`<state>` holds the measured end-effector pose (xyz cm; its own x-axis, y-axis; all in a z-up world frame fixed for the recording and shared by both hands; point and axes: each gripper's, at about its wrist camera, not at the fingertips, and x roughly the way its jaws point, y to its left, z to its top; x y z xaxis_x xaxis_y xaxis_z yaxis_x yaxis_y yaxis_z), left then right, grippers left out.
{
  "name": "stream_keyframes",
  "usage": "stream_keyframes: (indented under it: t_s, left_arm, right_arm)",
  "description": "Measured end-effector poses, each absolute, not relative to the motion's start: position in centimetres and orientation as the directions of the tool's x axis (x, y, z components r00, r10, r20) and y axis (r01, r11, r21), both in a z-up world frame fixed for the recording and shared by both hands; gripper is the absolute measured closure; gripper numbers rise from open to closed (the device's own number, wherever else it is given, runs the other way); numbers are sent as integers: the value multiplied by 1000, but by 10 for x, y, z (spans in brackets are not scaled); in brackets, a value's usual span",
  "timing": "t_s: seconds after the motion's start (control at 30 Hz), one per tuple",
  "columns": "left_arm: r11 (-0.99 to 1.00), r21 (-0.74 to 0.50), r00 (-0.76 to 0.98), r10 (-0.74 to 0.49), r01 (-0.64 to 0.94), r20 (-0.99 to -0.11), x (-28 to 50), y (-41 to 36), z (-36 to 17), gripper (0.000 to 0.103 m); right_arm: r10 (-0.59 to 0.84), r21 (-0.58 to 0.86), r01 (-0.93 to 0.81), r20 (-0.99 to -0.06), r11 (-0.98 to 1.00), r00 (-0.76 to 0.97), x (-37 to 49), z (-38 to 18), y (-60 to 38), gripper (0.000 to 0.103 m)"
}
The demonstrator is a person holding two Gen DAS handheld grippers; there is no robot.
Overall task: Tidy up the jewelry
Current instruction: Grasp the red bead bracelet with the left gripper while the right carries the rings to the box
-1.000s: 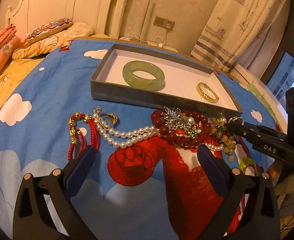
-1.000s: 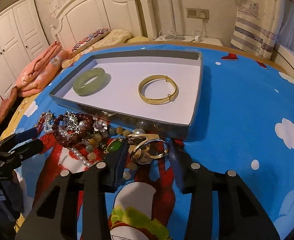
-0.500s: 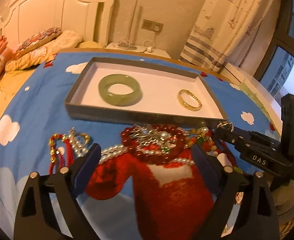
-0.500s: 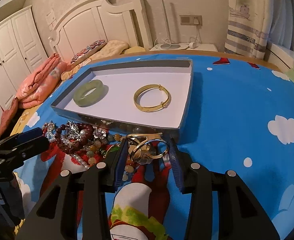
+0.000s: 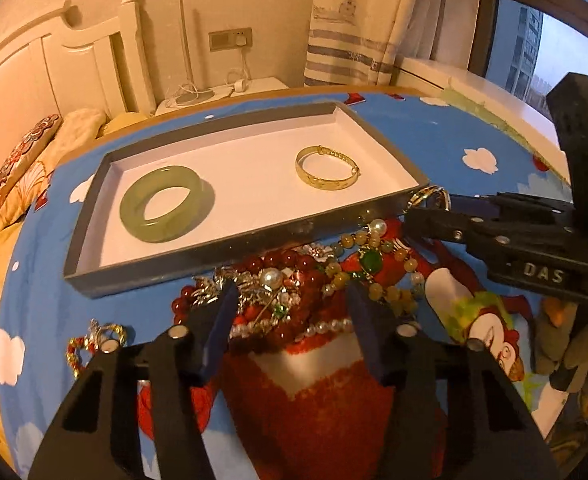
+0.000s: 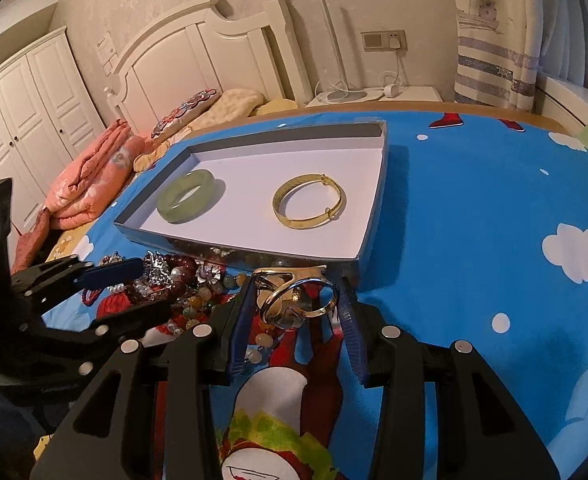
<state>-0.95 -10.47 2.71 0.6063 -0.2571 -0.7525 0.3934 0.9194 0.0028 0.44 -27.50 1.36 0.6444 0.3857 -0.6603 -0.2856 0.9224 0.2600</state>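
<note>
A grey tray [image 5: 229, 246] [image 6: 368, 216] with a white floor holds a green jade bangle [image 5: 161, 204] [image 6: 187, 196] and a gold bangle [image 5: 328, 167] [image 6: 308, 207]. In front of it lies a tangled pile of jewelry [image 5: 294, 284] [image 6: 173, 280]: red beads, pearls, amber beads, a silver brooch. My left gripper [image 5: 291, 300] is open, its fingers on either side of the pile's near part. My right gripper [image 6: 294, 300] is shut on a metal bangle [image 6: 298, 298] with a clasp, lifted by the tray's near right corner; the bangle also shows in the left wrist view [image 5: 430, 196].
The blue cartoon cloth [image 6: 474, 208] covers the table. A small red and gold piece [image 5: 93, 340] lies apart at the pile's left. A bed with pillows [image 6: 197, 112] and a nightstand [image 6: 374, 94] stand behind the table.
My left gripper has narrowed and moved in and right over the pile. My right gripper has closed on the metal bangle and raised it slightly toward the tray corner.
</note>
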Motion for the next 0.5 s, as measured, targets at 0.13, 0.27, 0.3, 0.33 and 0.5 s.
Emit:
stream_keyframes:
  t_s: [0.13, 0.27, 0.3, 0.33, 0.5]
  left_arm:
    - [908, 14, 576, -253, 418, -777, -1, -110, 15, 75]
    - [906, -21, 584, -290, 423, -758, -1, -104, 16, 90]
    - [907, -54, 589, -316, 419, -744, -2, -98, 19, 91]
    - [908, -69, 599, -329, 414, -730, -4, -95, 23, 91]
    - [910, -153, 643, -384, 385, -662, -12, -69, 49, 91]
  right_arm:
    - [393, 268, -287, -661, 920, 639, 5, 13, -276, 62]
    - [394, 269, -289, -654, 919, 645, 3, 14, -276, 62]
    - [394, 268, -289, -653, 919, 647, 2, 14, -276, 62]
    - [396, 270, -290, -650, 918, 649, 2, 14, -276, 62]
    - [396, 271, -289, -647, 918, 651, 2, 15, -277, 62]
